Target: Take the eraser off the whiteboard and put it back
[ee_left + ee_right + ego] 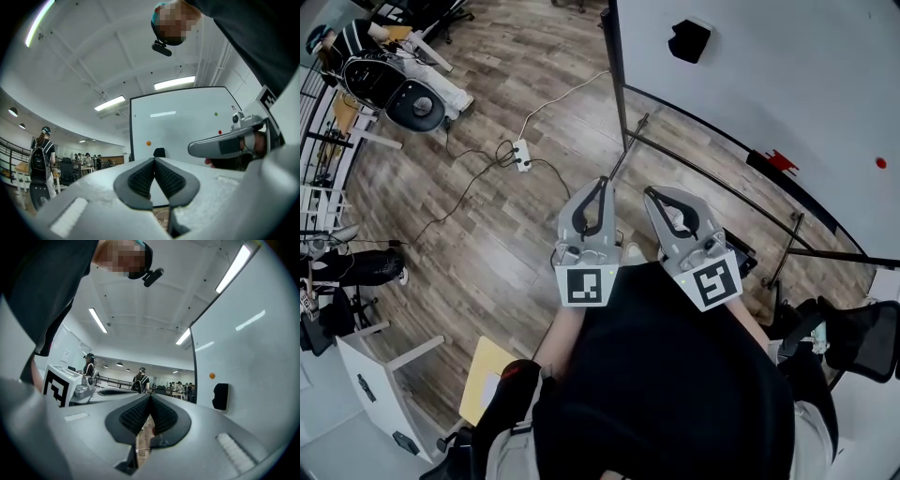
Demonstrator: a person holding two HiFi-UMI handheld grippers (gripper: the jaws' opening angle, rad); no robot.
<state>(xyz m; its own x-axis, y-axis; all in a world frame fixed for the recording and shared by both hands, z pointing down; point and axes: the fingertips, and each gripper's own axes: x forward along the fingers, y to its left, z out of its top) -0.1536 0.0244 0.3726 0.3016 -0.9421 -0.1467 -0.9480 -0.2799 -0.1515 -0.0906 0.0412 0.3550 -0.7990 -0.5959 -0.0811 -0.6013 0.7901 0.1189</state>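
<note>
Two claws, both empty. The left claw (153, 160) has its ribbed pads pressed tip to tip with nothing between them, and the right claw (150, 397) is closed the same way. In the head view they sit side by side, just in front of the person's dark top, pointing toward the whiteboard (787, 84).

There is one eraser (689, 39) — black, stuck on the whiteboard near its left edge, well apart from both claws.

The left gripper view shows three magnets on the board: an orange magnet (148, 143), a green magnet (216, 113) and a red magnet (219, 132). The eraser sits just below and right of the orange one. The right gripper view shows only the orange magnet, just above the eraser. The head view alone takes in one white power strip (522, 155) on the wood floor.
</note>
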